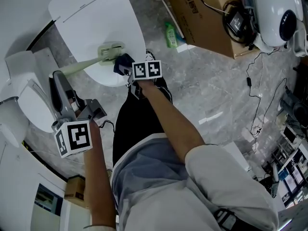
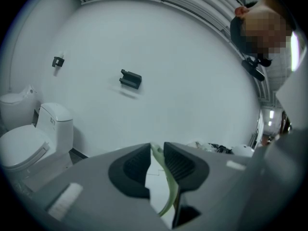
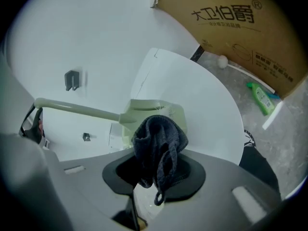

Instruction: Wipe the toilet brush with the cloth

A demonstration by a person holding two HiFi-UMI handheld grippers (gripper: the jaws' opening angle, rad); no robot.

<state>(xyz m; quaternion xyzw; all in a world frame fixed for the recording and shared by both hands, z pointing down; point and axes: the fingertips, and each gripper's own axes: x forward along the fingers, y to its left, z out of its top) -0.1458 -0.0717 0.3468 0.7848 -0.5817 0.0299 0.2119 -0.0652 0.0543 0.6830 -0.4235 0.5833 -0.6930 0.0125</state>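
Toilet brush (image 3: 153,110) in pale green plastic: long thin handle, flat squarish head. Held slanting over the closed white toilet lid (image 1: 96,18), head above the lid's front part; resting on it or just clear of it, cannot tell. Far end of the handle pinched in the left gripper (image 2: 155,154), jaws drawn almost together with only the thin green stem between the ribbed pads. Clamped in the right gripper (image 3: 156,170), a dark blue cloth (image 3: 159,136), bunched into a wad that bulges out past the narrow-set jaws, a small loop dangling from its lower edge. Wad right up against the near side of the brush head, hiding its lower edge in the right gripper view; in the head view, just beside the head near the lid's rim. Further back on the grey marbled floor (image 1: 216,90), a cardboard box (image 1: 207,25) and a green bottle (image 1: 171,35) just beside it, both well apart from the brush.
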